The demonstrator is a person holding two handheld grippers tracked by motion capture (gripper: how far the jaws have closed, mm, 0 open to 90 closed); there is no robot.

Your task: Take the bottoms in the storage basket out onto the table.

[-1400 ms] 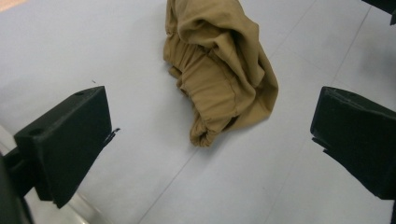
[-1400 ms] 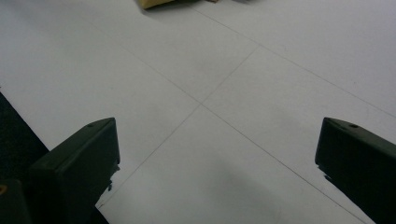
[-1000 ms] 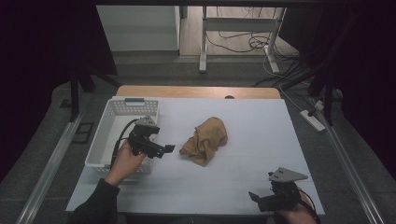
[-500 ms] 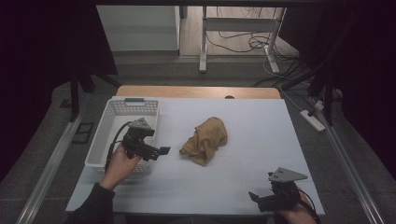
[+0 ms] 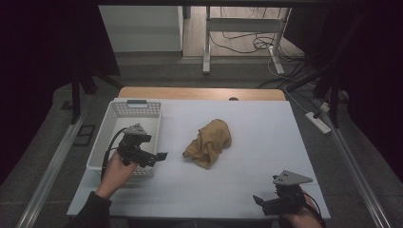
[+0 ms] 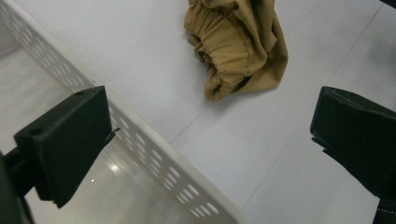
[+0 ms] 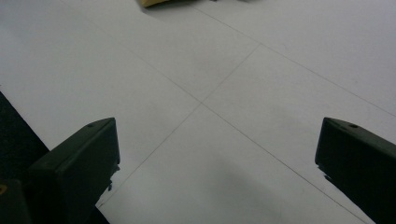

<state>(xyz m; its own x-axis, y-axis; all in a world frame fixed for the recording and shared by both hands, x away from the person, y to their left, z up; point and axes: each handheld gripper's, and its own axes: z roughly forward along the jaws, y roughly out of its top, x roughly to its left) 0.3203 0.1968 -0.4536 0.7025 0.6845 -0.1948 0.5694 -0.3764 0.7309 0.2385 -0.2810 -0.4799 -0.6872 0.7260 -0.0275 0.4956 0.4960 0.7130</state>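
— Crumpled tan cloth (image 5: 209, 142), soft and bunched with a gathered elastic edge: where does it lie?

— On the white table top (image 5: 266, 128), about at its middle, resting loose with nothing touching it. In the left gripper view it sits at the top of the frame (image 6: 236, 44), beyond the jaws.

— And the left gripper (image 5: 159, 156)?

— Held in the person's left hand (image 5: 116, 168) over the near right wall of the white perforated plastic basket (image 5: 121, 114), which stands at the table's left side. Its jaws are spread wide and hold nothing; one hangs above the basket's inside, the other above the bare table. It points toward the cloth but is well apart from it.

— The right gripper (image 5: 259, 200)?

— Low at the near right corner of the table, far from the cloth. Its jaws are spread wide too, empty, with only the white surface and its thin seam lines (image 7: 201, 102) between them.

— Anything in the basket?

— Nothing that I can make out.
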